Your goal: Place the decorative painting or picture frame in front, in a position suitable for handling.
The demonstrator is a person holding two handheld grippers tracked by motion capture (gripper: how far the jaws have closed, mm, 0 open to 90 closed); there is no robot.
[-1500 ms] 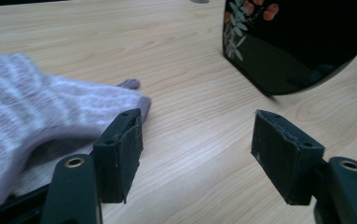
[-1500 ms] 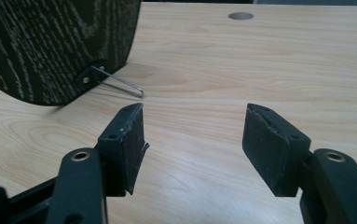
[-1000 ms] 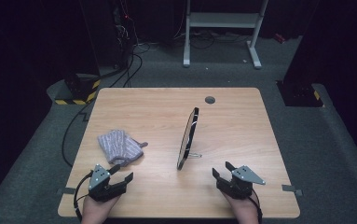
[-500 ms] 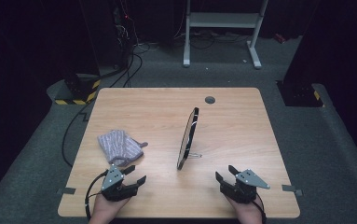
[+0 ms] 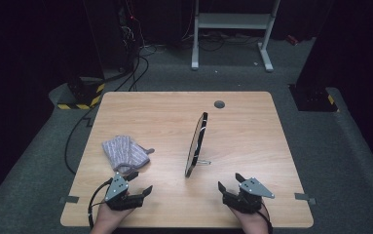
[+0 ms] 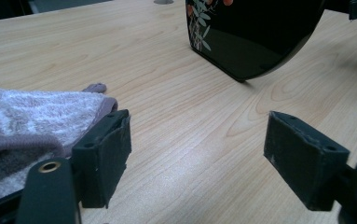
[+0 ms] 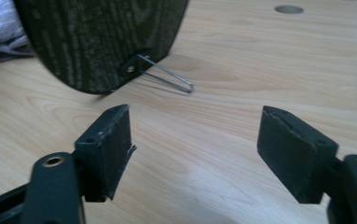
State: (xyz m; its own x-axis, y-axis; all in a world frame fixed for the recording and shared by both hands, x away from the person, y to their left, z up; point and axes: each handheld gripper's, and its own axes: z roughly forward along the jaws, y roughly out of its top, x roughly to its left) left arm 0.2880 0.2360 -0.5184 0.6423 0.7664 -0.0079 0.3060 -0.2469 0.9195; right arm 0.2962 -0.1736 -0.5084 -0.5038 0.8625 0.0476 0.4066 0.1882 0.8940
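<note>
An oval mirror (image 5: 196, 145) stands upright on a wire stand (image 7: 167, 77) in the middle of the wooden table (image 5: 252, 126), edge-on in the high view. Its dark, flower-painted face (image 6: 255, 37) looks toward my left gripper; its back (image 7: 97, 42) faces the right one. A folded grey-purple cloth (image 5: 124, 152) lies left of it. My left gripper (image 5: 140, 182) rests just in front of the cloth (image 6: 31, 116), and my right gripper (image 5: 229, 181) sits near the front edge, right of the mirror. Both sets of jaws have just been opening, with nothing between them.
A round grommet hole (image 5: 219, 104) sits near the table's far edge. On the floor are cables (image 5: 77, 141) at the left, a black base with yellow-black stripes (image 5: 79, 95) and a white frame (image 5: 230, 29) behind the table.
Both grippers' jaws stand wider apart than before. The left gripper has edged slightly to the right along the front edge. Mirror and cloth are unmoved.
</note>
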